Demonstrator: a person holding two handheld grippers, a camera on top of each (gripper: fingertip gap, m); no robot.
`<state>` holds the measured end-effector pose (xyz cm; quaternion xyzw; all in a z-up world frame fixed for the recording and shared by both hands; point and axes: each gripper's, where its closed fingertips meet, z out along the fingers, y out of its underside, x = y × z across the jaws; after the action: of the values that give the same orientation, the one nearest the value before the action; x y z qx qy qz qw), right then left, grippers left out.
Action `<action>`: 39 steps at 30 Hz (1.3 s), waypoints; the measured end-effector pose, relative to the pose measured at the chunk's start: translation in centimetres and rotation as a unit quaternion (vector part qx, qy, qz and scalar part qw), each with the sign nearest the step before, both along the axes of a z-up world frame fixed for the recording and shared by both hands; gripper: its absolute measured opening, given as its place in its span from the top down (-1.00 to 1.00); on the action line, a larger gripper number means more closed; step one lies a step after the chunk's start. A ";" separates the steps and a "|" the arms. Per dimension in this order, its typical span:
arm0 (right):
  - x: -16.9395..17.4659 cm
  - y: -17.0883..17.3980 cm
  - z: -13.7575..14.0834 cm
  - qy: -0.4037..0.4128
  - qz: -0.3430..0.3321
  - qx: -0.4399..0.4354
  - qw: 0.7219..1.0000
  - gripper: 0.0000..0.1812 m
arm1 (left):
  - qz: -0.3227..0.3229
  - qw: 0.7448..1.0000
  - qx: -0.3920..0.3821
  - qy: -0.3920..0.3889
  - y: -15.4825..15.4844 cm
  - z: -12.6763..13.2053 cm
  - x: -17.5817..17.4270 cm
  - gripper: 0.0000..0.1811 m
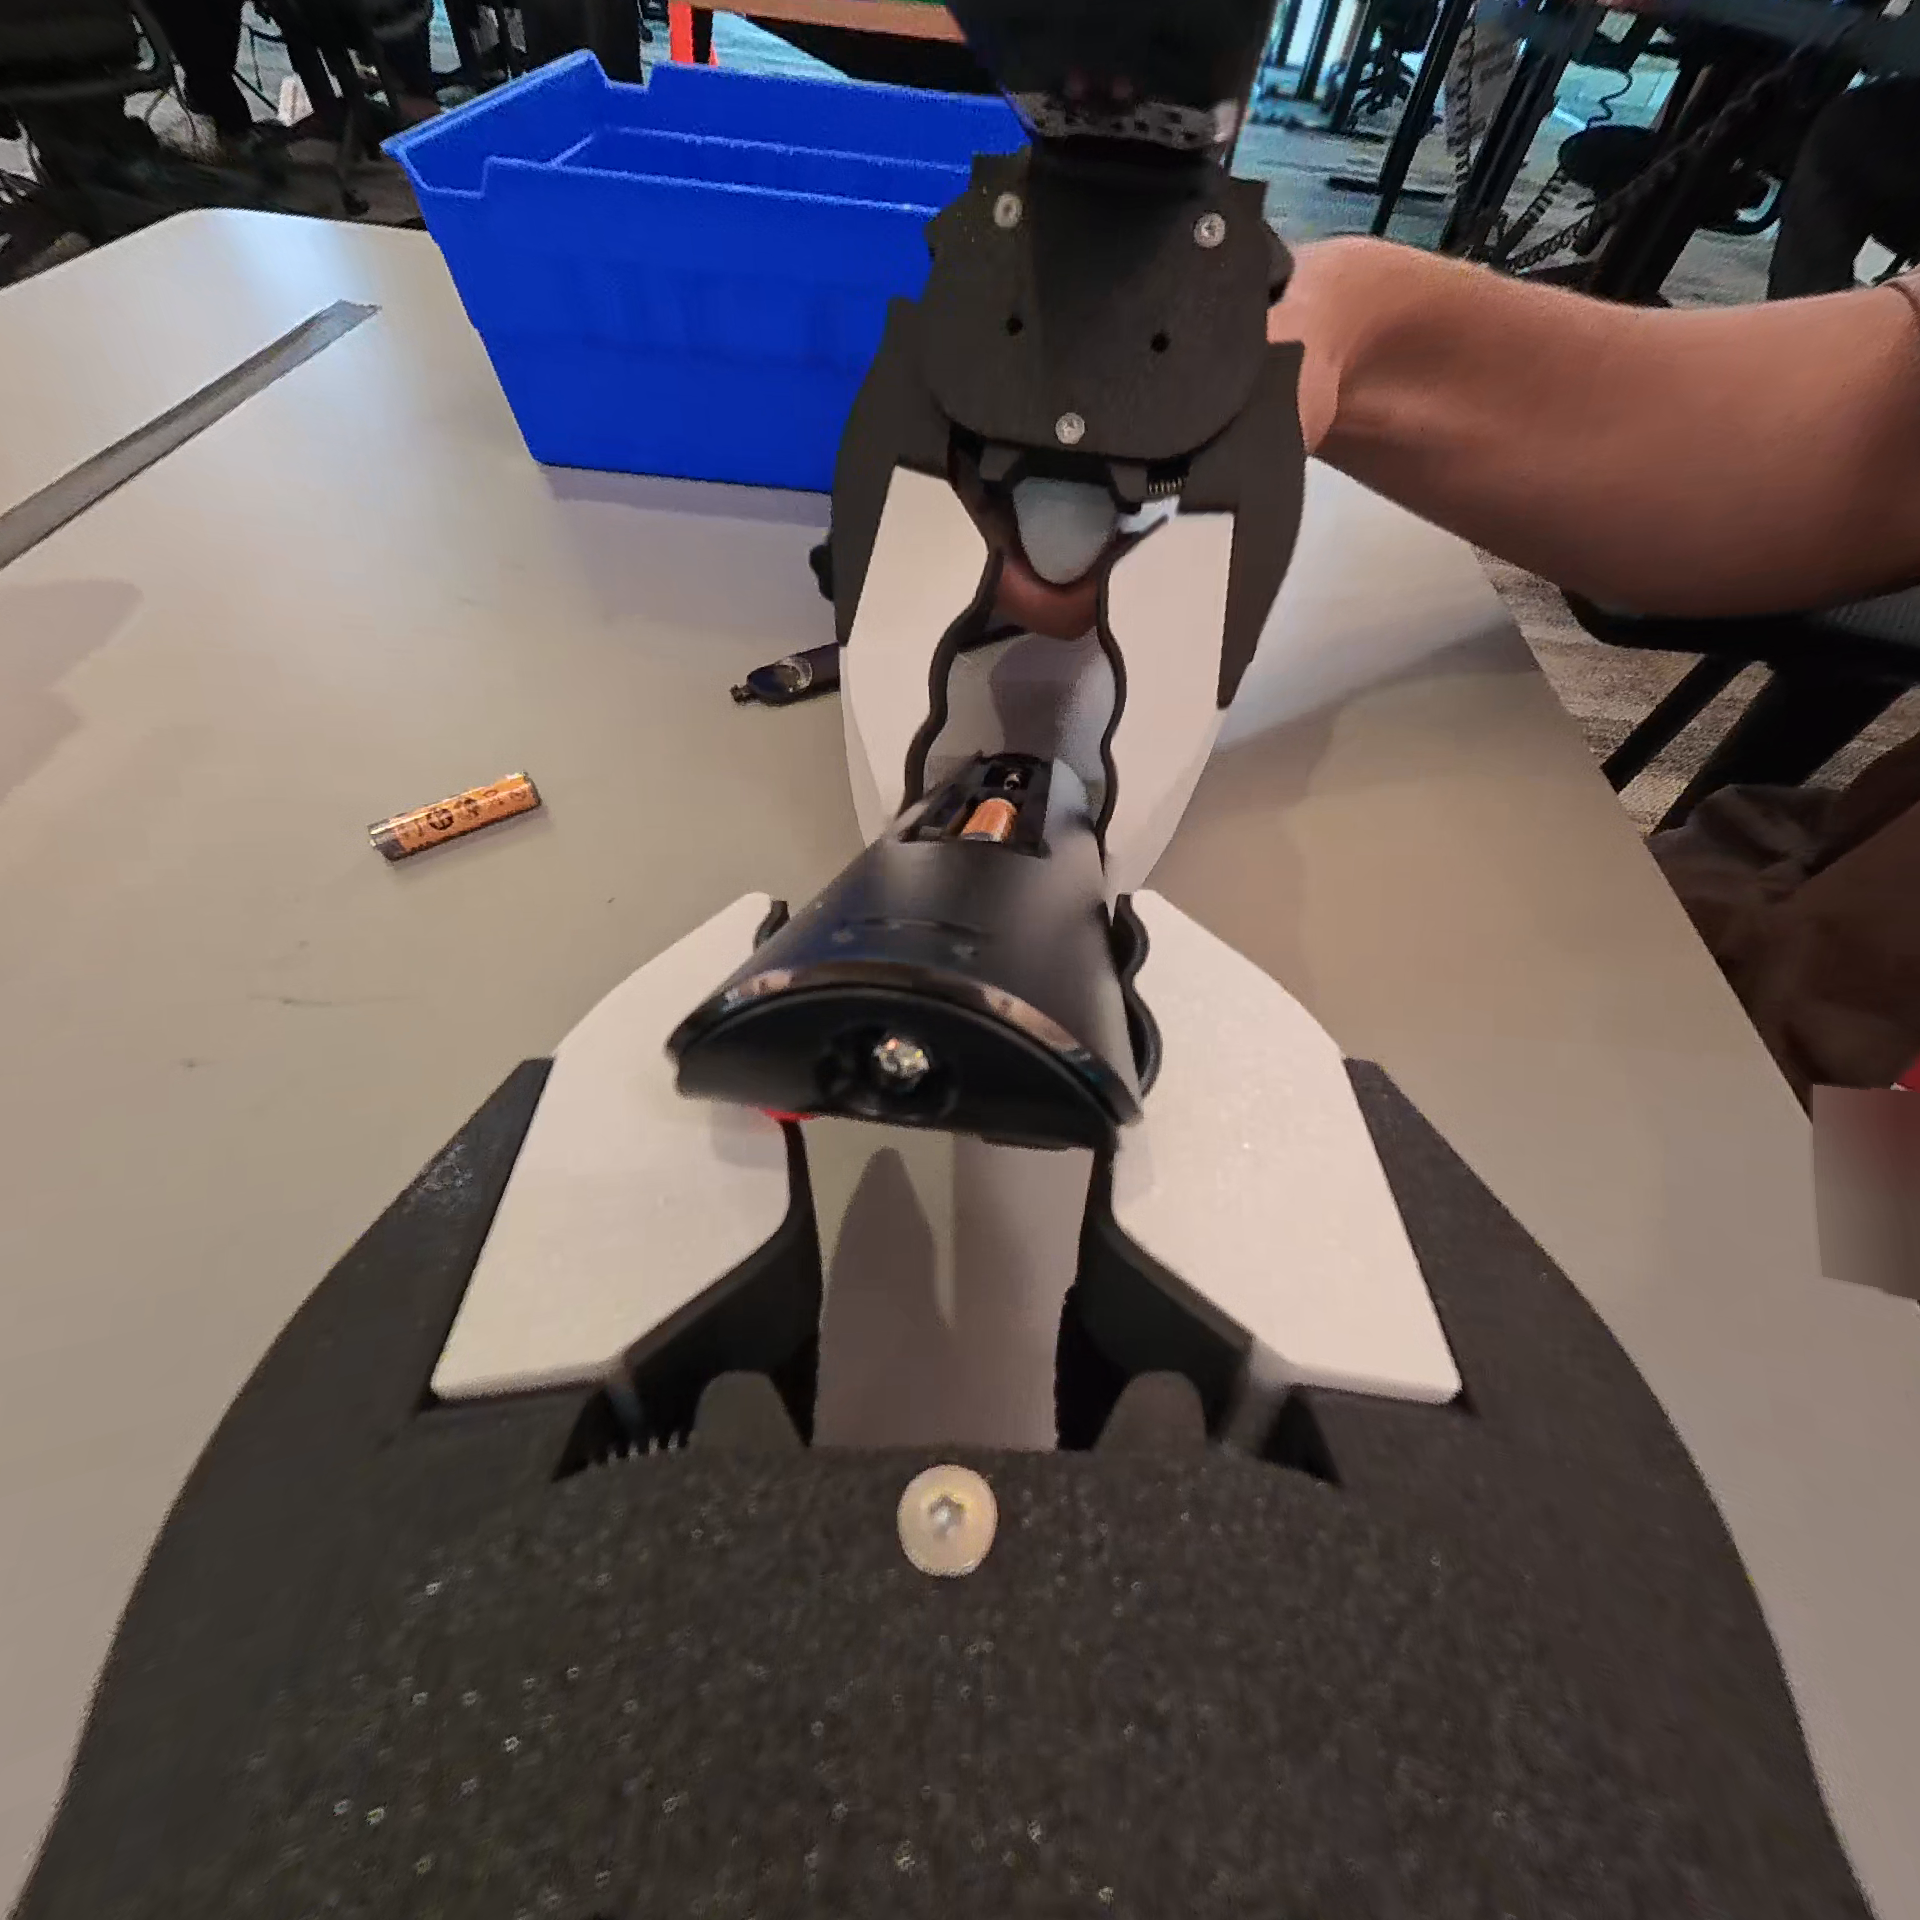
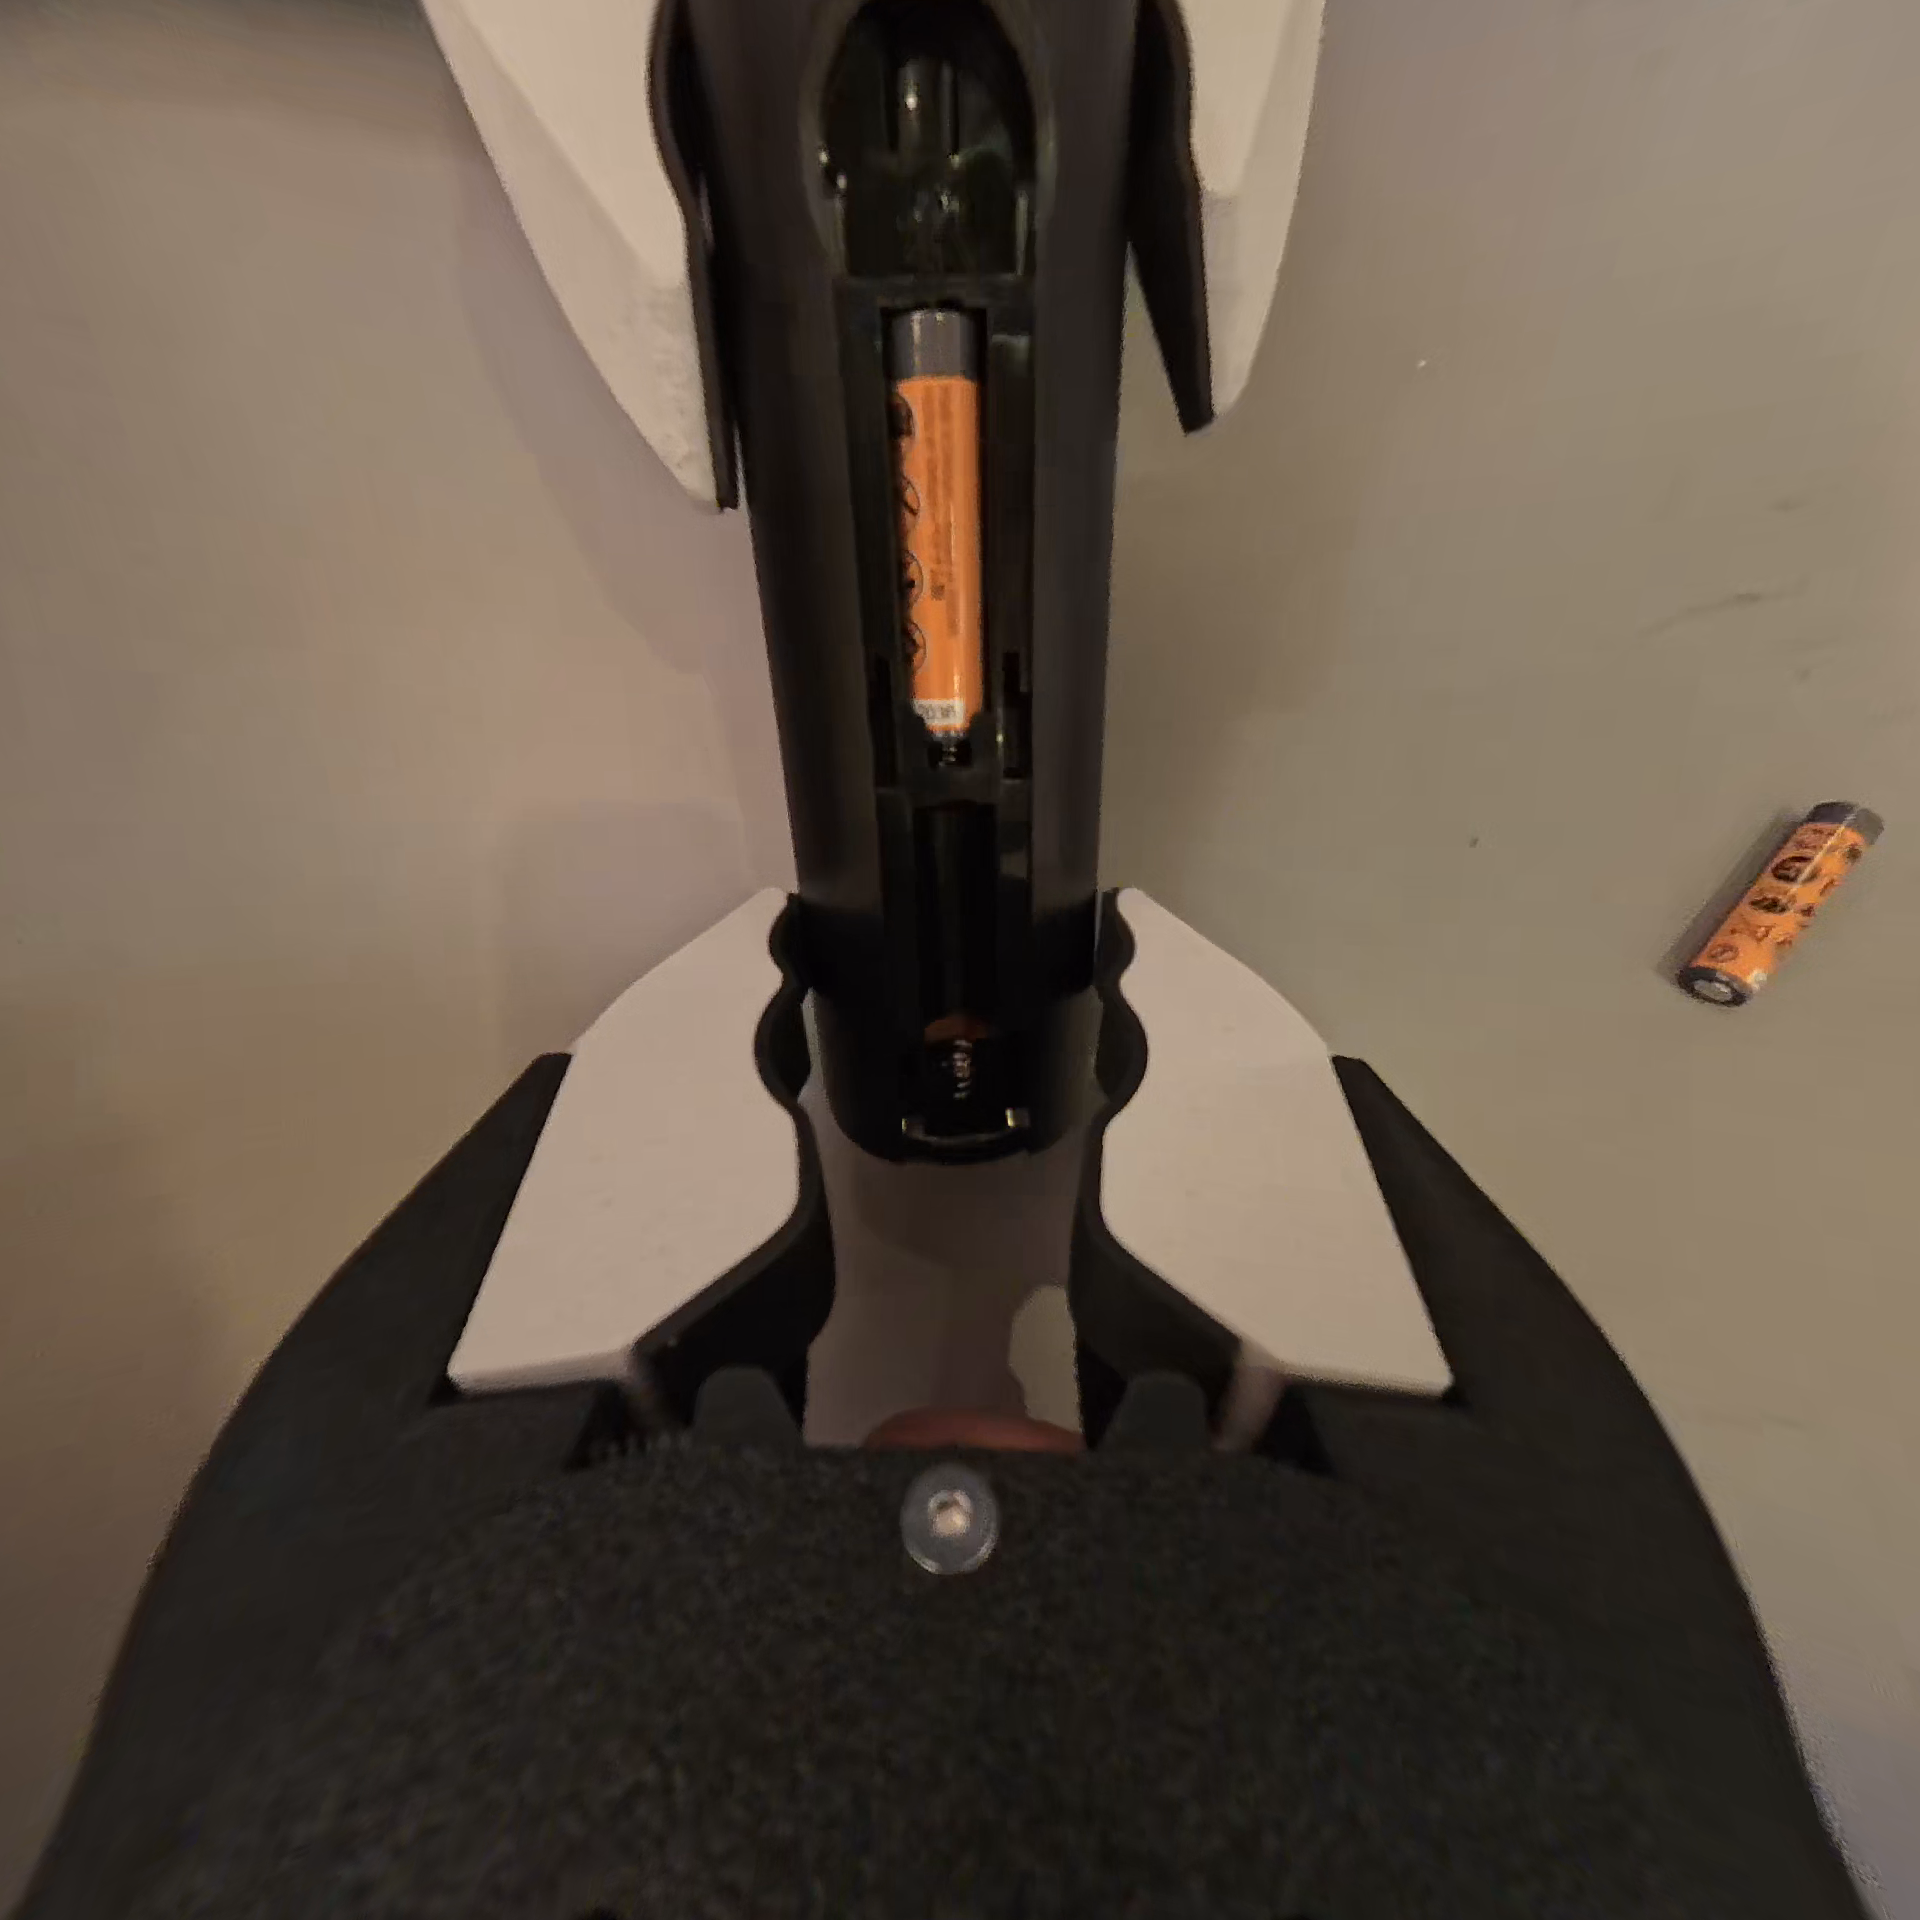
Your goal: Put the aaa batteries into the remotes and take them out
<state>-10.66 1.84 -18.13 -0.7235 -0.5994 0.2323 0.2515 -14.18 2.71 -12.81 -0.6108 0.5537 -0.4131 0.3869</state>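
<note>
- Gripping opposite ends, two grippers are seen on one long black plastic remote, held above the grey matte tabletop with its open battery bay turned up.
- The left gripper is narrowed onto the remote's wide glossy end, white finger panels flanking it.
- The right gripper is closed around the narrow end, its wavy black rubber pads pressed to both sides of the casing.
- Two orange-and-grey cylindrical batteries are counted: one seated battery lies in the bay's slot nearer the left gripper; one loose battery lies on the table, to the left gripper's left.
- The bay's slot nearer the right gripper appears dark; its contents cannot be told.
- One blue rigid plastic bin stands beyond the right gripper.
- One small dark curved piece lies near the right gripper; its kind cannot be told.
</note>
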 end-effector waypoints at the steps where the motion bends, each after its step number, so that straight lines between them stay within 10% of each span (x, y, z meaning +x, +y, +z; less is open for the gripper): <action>1: 0.2 0.1 0.0 0.003 -0.004 -0.010 1.000 0.40 | 0.000 1.000 -0.001 0.005 0.0 -0.2 0.0 0.35; 9: 4.1 9.5 6.6 0.067 -0.209 0.028 0.975 0.49 | 0.009 1.000 0.003 0.026 0.4 -0.9 -0.2 0.36; 12: 3.7 13.0 4.7 -0.001 -0.241 0.015 0.970 0.51 | 0.014 0.999 -0.002 0.036 0.5 -1.2 -0.2 0.35; 18: 2.6 14.8 -1.0 -0.156 -0.208 -0.043 0.965 0.60 | 0.026 0.999 -0.007 0.025 1.0 -0.8 -0.4 0.35; 32: 2.4 15.0 -1.9 -0.266 -0.142 -0.100 0.948 0.87 | 0.040 0.999 -0.025 0.019 1.9 -0.8 -0.9 0.35; 39: -0.4 12.0 2.4 -0.084 -0.080 -0.059 0.991 0.89 | 0.042 0.998 -0.039 -0.008 2.1 0.0 -1.2 0.35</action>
<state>-11.10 13.83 -15.69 -0.7999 -0.5435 0.1848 0.1748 -15.38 4.84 -12.77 -0.6447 0.5078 -0.4224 0.3848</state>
